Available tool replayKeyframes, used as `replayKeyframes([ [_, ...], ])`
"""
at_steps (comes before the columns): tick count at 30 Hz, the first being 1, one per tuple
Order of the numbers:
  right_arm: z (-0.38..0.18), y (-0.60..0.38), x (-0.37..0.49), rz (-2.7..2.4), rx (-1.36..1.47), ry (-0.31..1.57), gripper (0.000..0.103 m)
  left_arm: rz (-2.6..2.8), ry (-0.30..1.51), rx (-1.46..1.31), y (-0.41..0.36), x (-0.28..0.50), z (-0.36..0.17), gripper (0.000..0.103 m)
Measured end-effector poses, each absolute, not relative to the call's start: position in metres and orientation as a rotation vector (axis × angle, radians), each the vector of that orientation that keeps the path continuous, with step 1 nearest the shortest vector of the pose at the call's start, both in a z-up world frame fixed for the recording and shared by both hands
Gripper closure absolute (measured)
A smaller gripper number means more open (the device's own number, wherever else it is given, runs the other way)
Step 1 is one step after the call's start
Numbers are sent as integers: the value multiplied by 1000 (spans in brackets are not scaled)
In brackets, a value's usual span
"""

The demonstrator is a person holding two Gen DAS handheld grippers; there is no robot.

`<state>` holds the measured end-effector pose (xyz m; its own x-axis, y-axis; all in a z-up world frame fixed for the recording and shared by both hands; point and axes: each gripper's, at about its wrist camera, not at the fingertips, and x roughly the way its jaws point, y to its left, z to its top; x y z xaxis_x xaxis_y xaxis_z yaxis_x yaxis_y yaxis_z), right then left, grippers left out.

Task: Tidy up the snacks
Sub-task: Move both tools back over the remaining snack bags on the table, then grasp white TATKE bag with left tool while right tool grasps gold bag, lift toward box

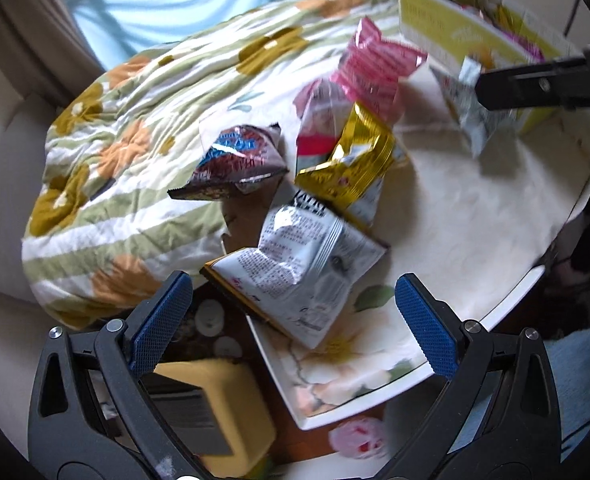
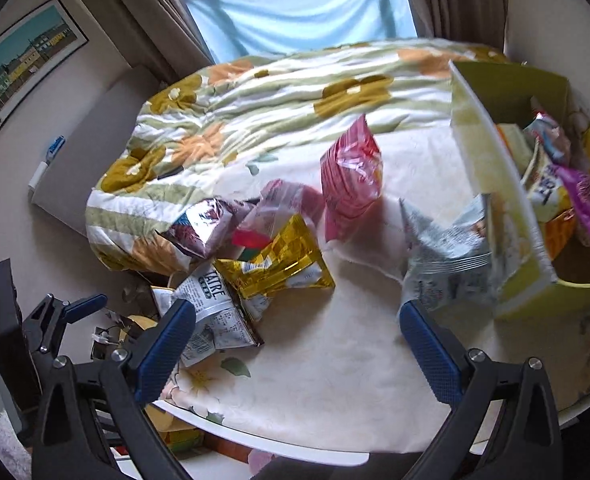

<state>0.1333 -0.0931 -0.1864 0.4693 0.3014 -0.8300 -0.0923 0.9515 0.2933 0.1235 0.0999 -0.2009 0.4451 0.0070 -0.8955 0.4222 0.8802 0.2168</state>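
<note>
Only rightward: purple packet [image 2: 587, 200] inside box [image 2: 495, 184]

Quilt [image 2: 295, 92]: white, green stripes, orange and mustard flowers; packets: gold [image 2: 283, 258], pink [image 2: 351, 176], pale blue-grey [image 2: 447, 256], white with black print [image 1: 307, 256]; box [image 2: 495, 184] yellow-green; table [image 2: 335, 360] cream, floral; gripper pads [image 2: 163, 348] blue
</note>
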Motion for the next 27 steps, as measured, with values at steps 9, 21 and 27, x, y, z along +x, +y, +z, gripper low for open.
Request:
replayKeyframes([
  [9, -241, -83, 164, 279, 366, 1174, 1, -307, 1143, 629, 81, 148, -248, 2],
  [21, -292, -86, 194, 210, 721, 1249, 2, -304, 1216, 602, 77, 182, -275, 2],
  [27, -302, -79, 207, 180, 761, 1269, 8, -337, 1240, 549, 77, 186, -283, 3],
])
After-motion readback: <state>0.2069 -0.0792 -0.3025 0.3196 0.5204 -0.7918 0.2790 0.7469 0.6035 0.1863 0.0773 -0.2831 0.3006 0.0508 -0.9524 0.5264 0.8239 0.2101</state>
